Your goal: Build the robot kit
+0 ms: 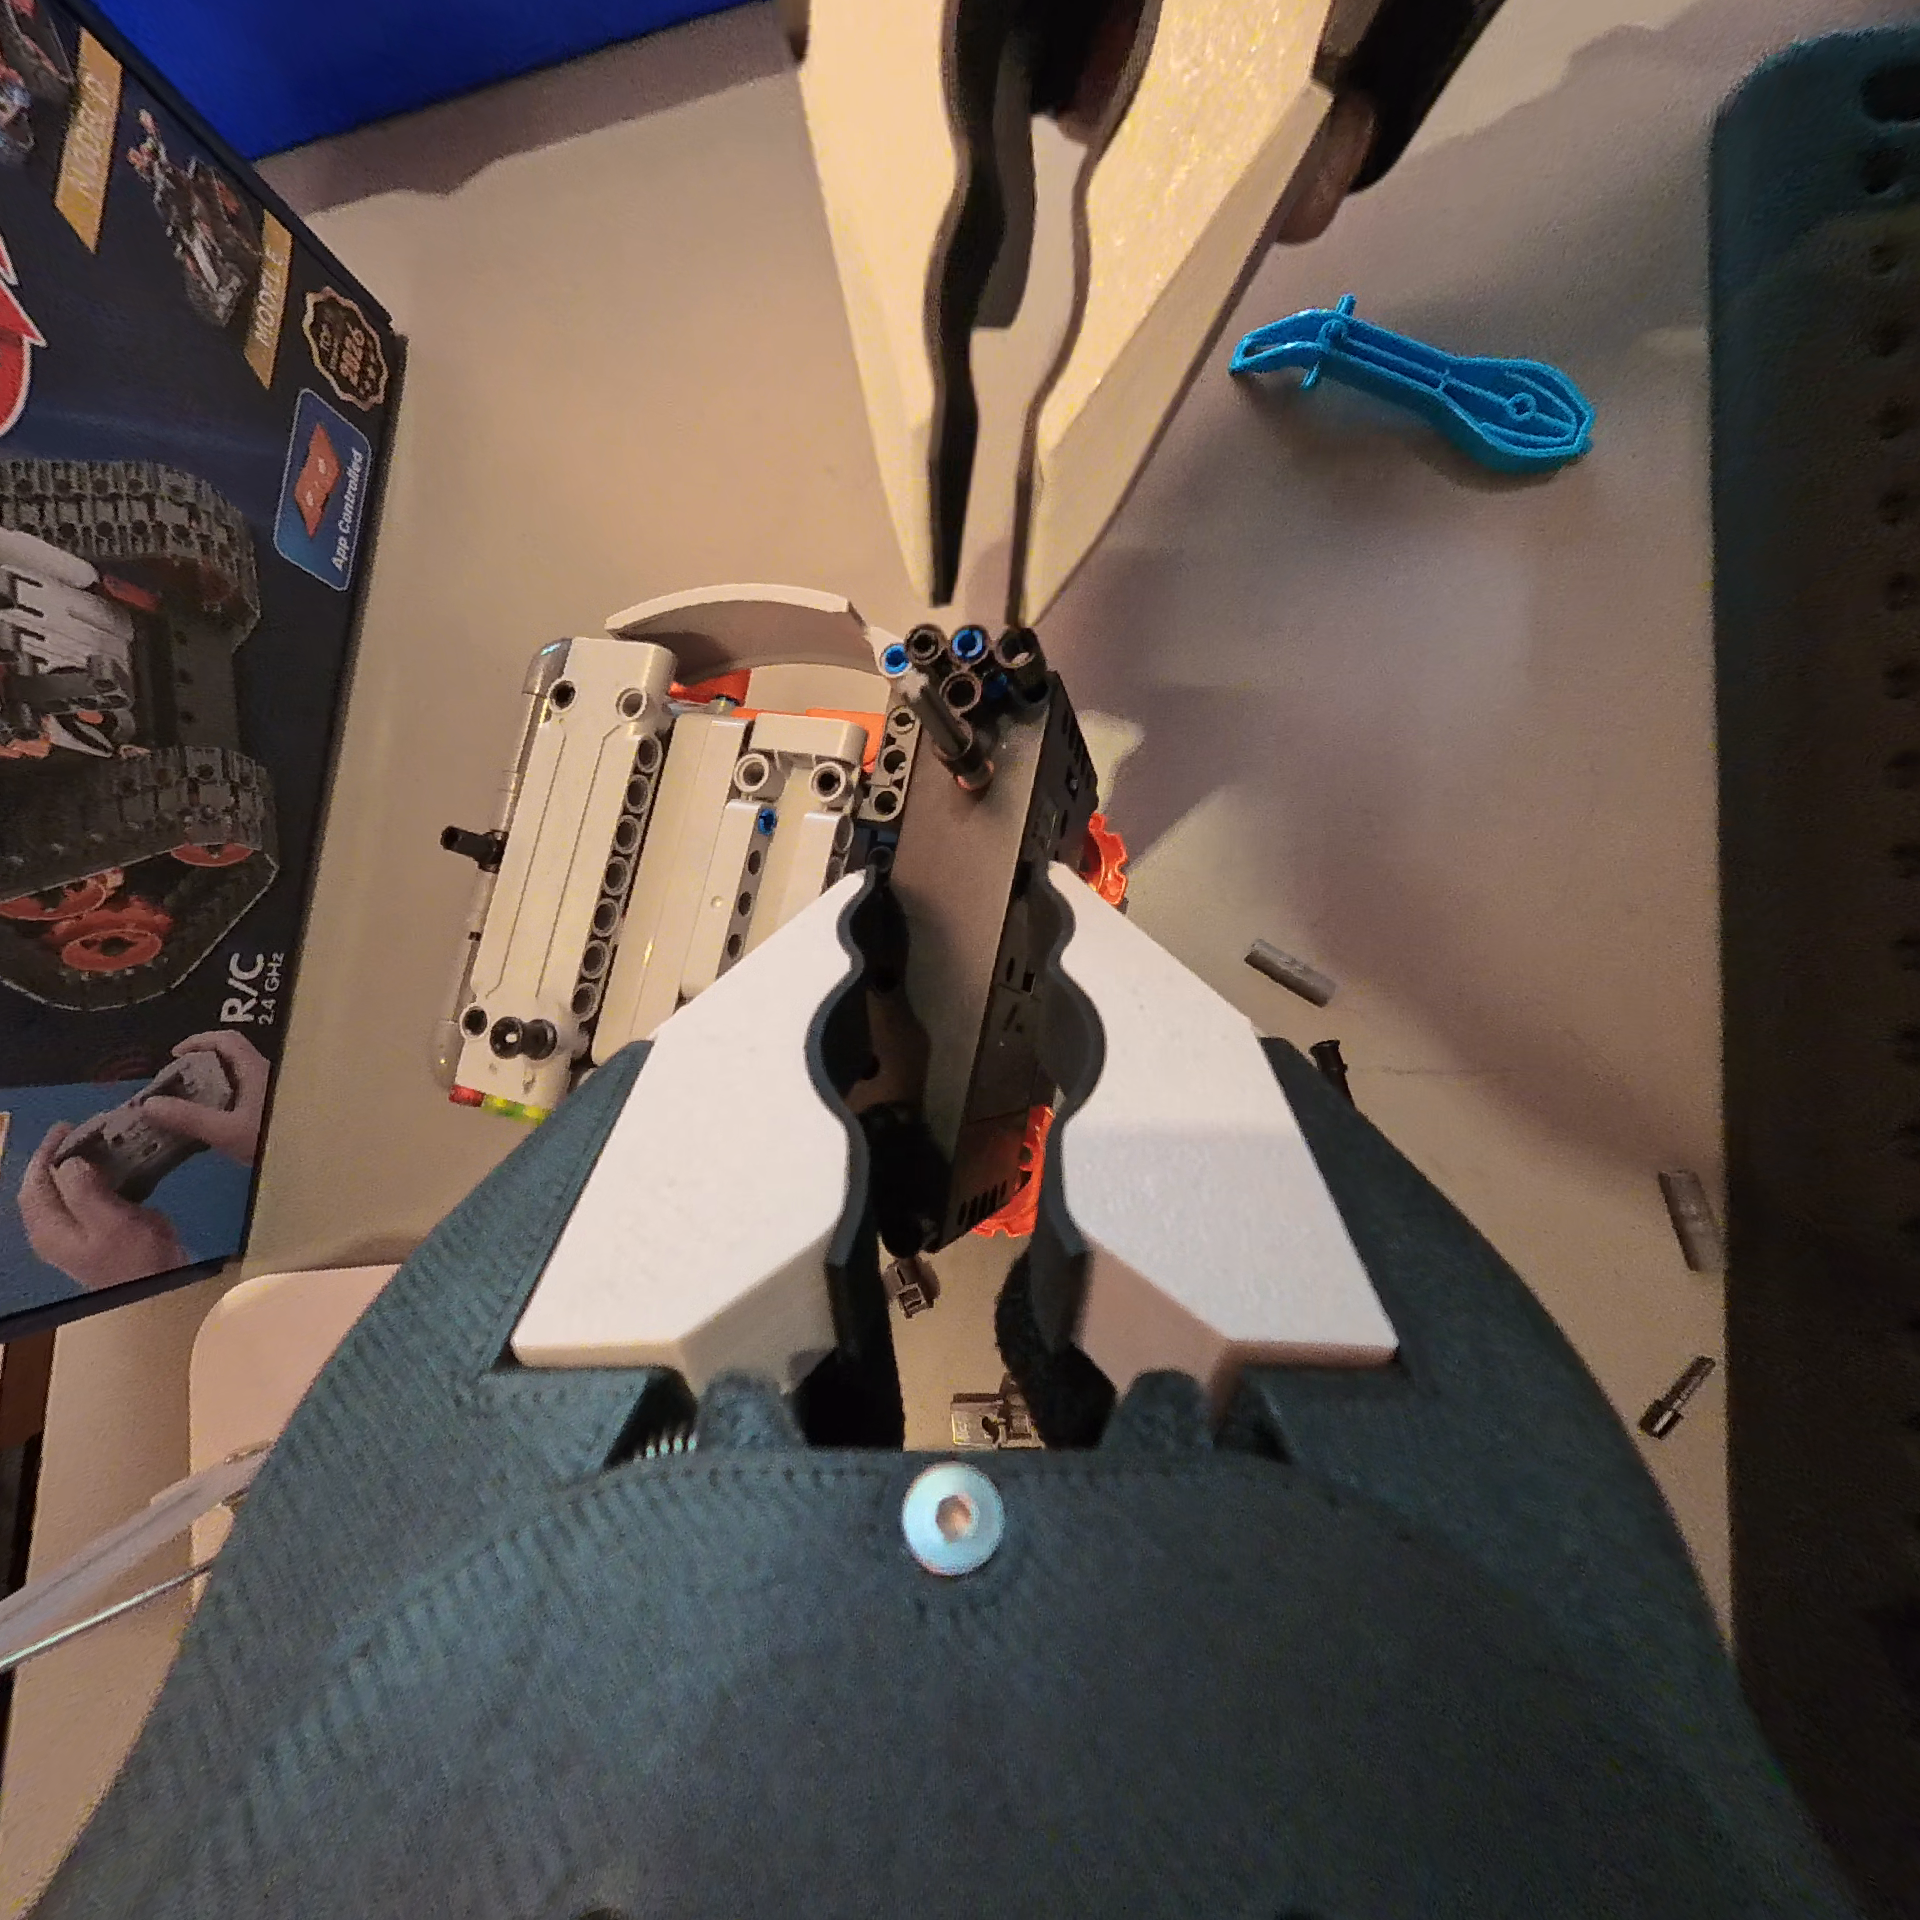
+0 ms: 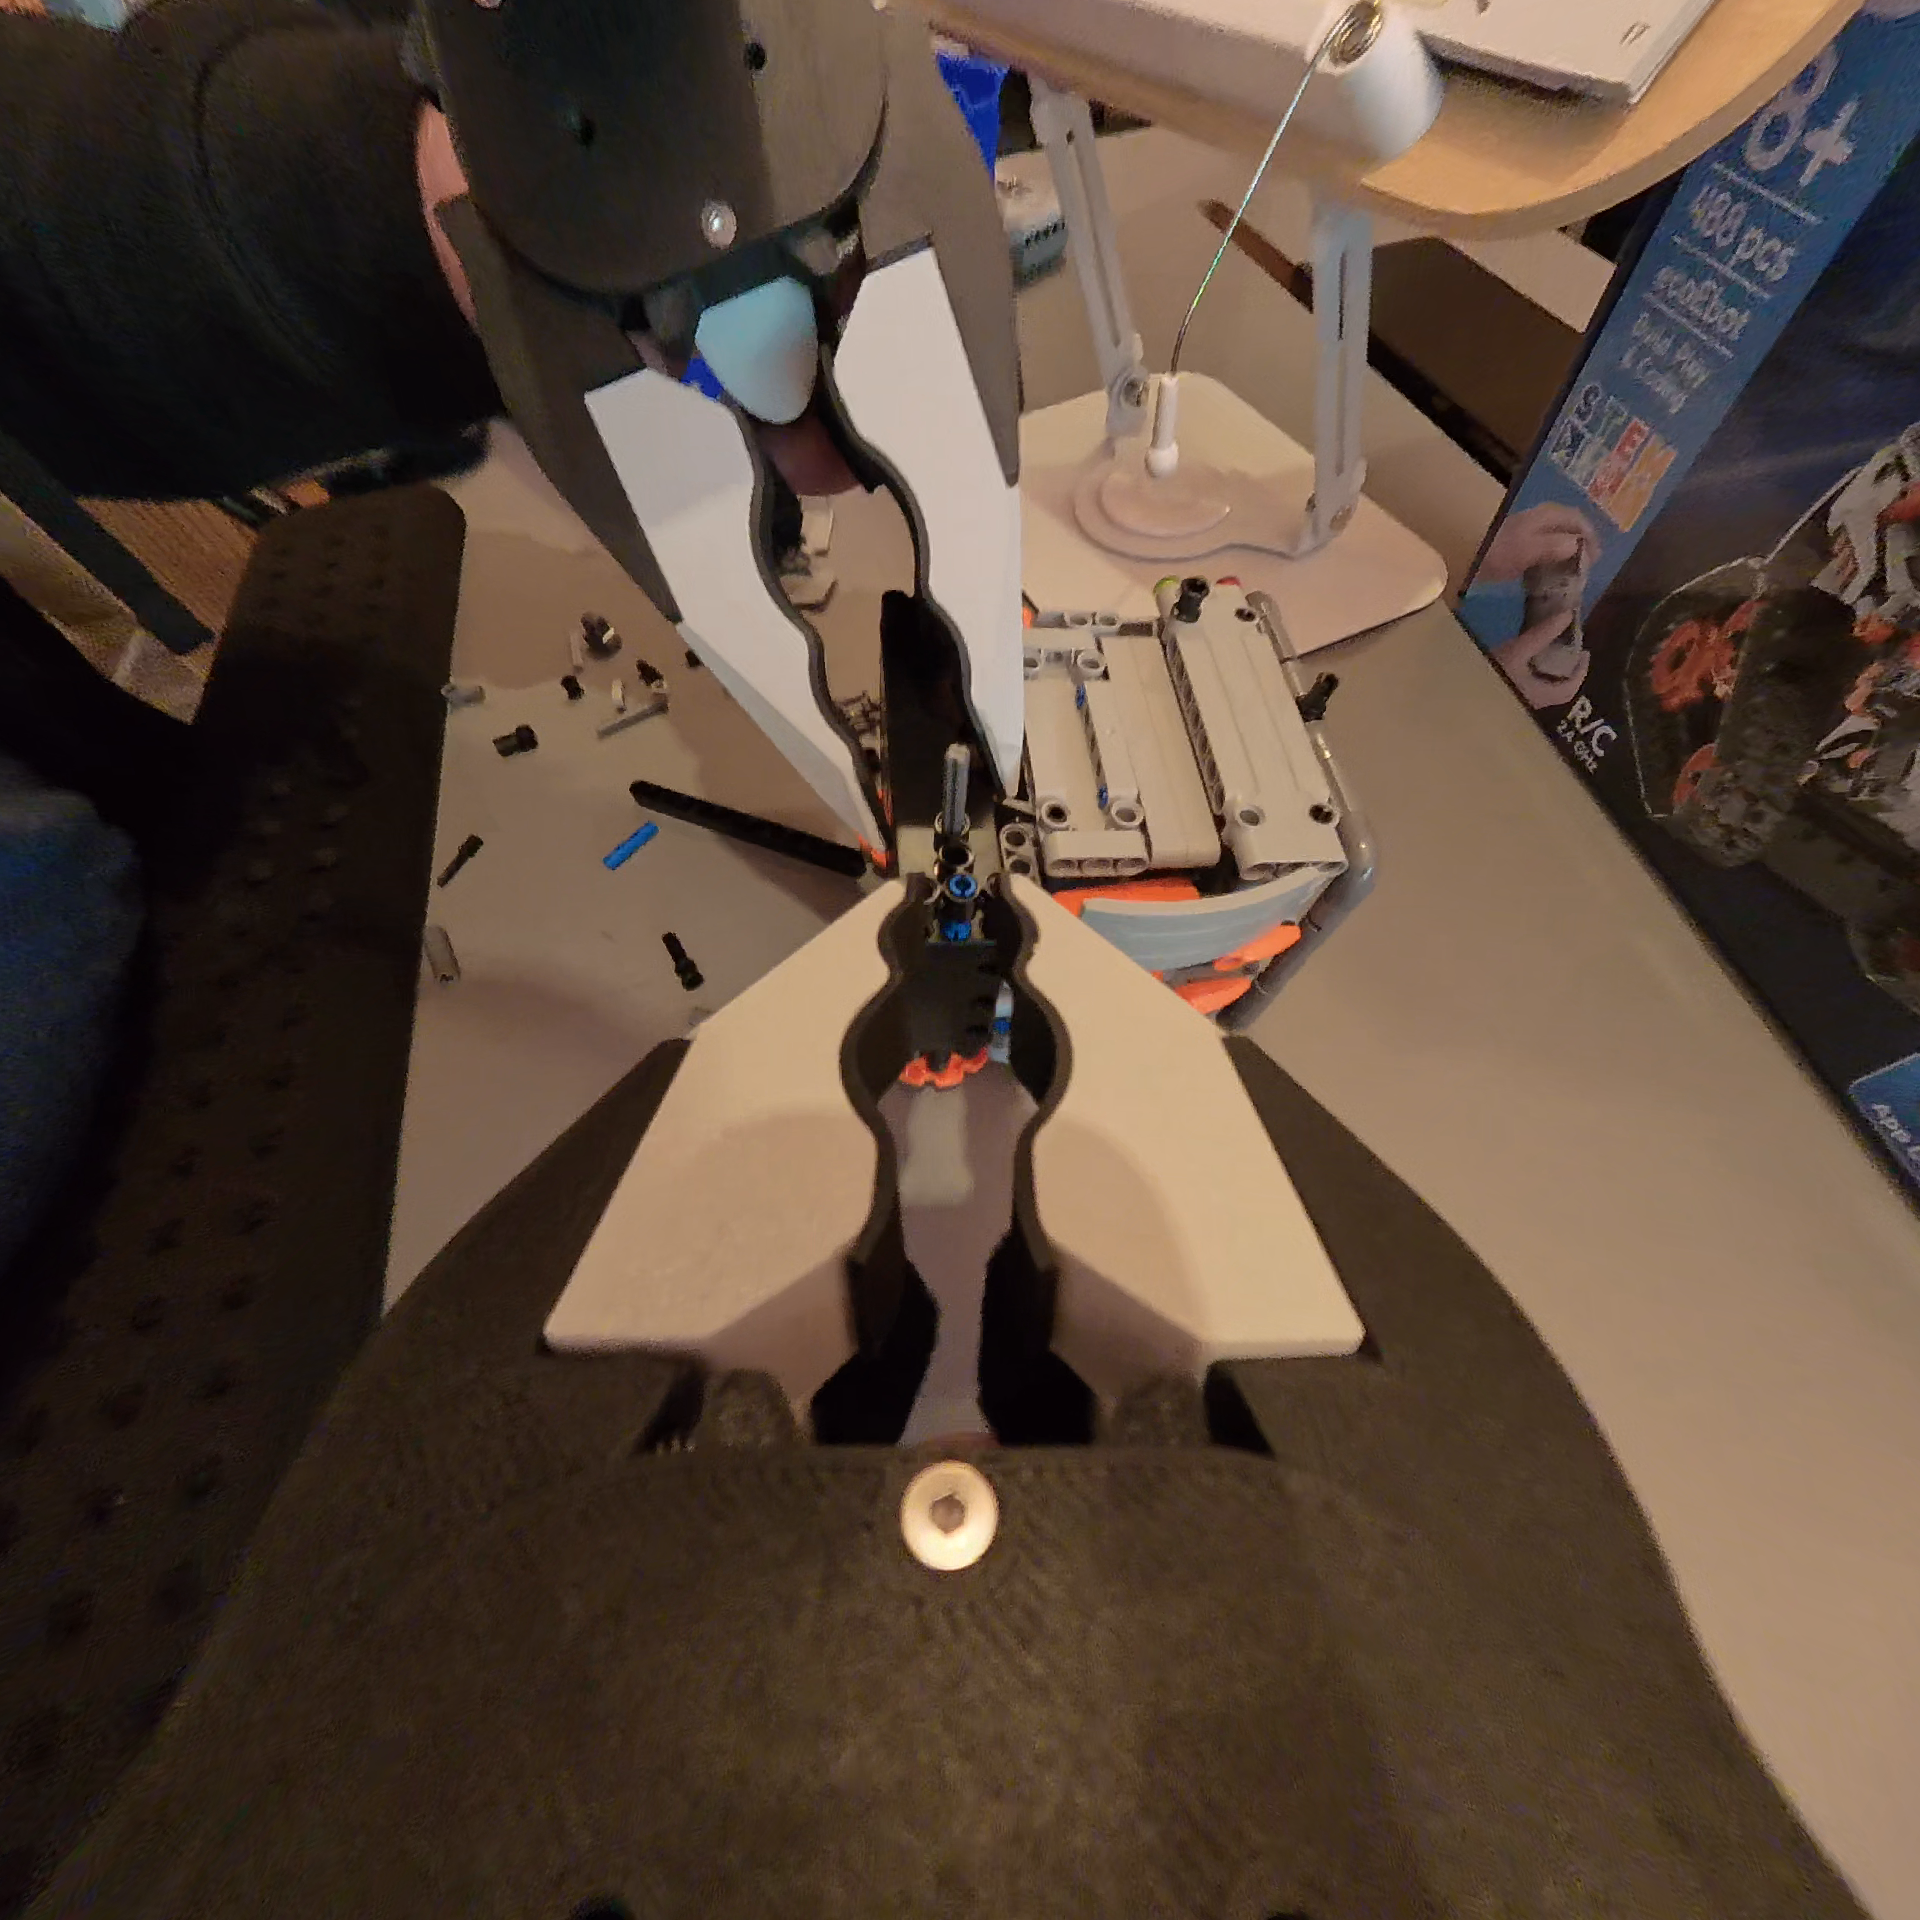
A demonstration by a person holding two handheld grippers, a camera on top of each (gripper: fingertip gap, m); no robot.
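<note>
The left gripper (image 1: 961, 904) is closed narrow on the dark flat side panel (image 1: 971, 935) of a grey, black and orange building-brick vehicle model (image 1: 665, 831) standing on the beige table (image 1: 1403, 779). The right gripper (image 2: 951, 894) clamps the black pin cluster (image 2: 956, 904) at the other end of this panel. Beyond lie a blue plastic brick-separator tool (image 1: 1423, 384) and a dark blue printed box (image 1: 156, 623).

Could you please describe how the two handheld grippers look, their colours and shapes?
Both look alike. The left gripper has a dark teal, ribbed printed body, rounded and widening toward the camera, with one silver hex screw at its centre. Its two fingers are white wedges with wavy black inner pads. The right gripper has the same shape, though its body looks nearer to black in this light.
</note>
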